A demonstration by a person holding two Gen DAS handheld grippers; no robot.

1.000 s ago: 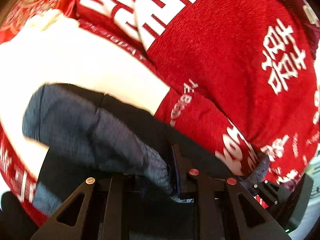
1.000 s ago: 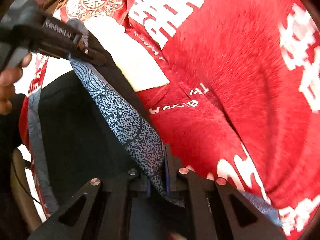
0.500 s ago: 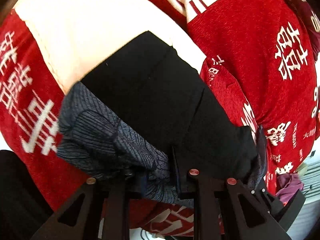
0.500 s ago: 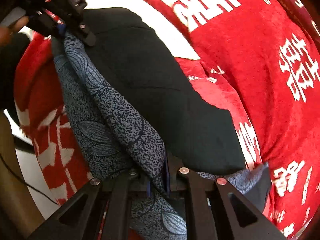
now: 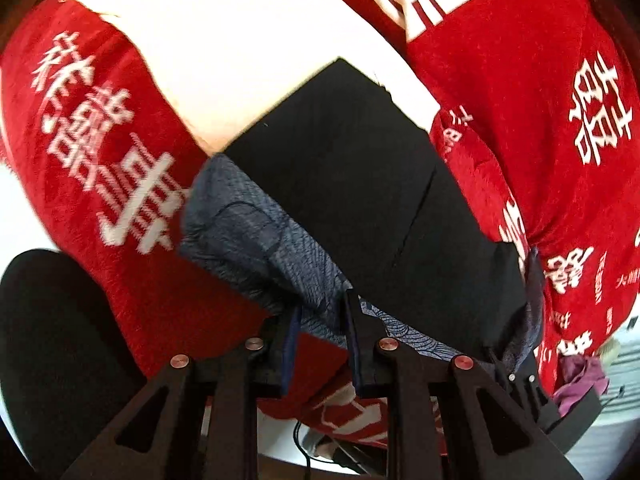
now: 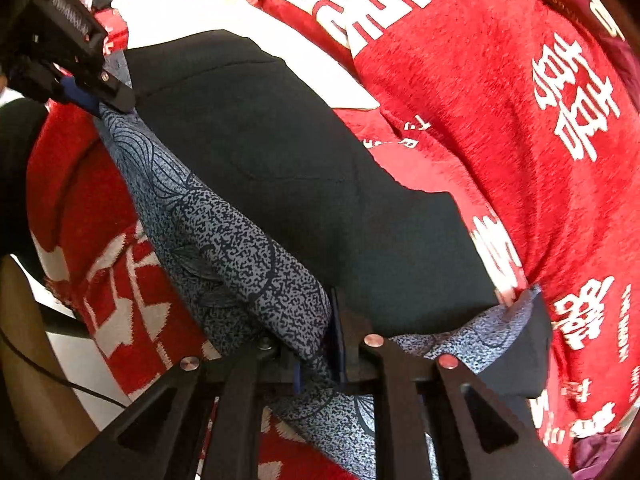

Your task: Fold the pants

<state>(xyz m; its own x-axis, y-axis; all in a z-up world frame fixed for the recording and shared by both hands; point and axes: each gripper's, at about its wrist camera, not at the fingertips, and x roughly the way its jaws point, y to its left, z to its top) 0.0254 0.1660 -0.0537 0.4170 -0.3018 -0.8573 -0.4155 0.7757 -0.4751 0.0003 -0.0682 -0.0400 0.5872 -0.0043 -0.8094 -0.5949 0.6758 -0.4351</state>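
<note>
Left wrist view: the left claw (image 5: pixel 320 332) stands narrowly parted, the patterned blue-grey edge of the pants (image 5: pixel 352 184) lying loose between its 2 fingers, apparently being let go. The black pants lie spread on a red blanket (image 5: pixel 540 128) printed with white characters, over a white sheet (image 5: pixel 248 52). The right claw (image 6: pixel 320 344) pinches the same patterned edge at the near end, seemingly to keep the fold line straight as the garment settles.
</note>
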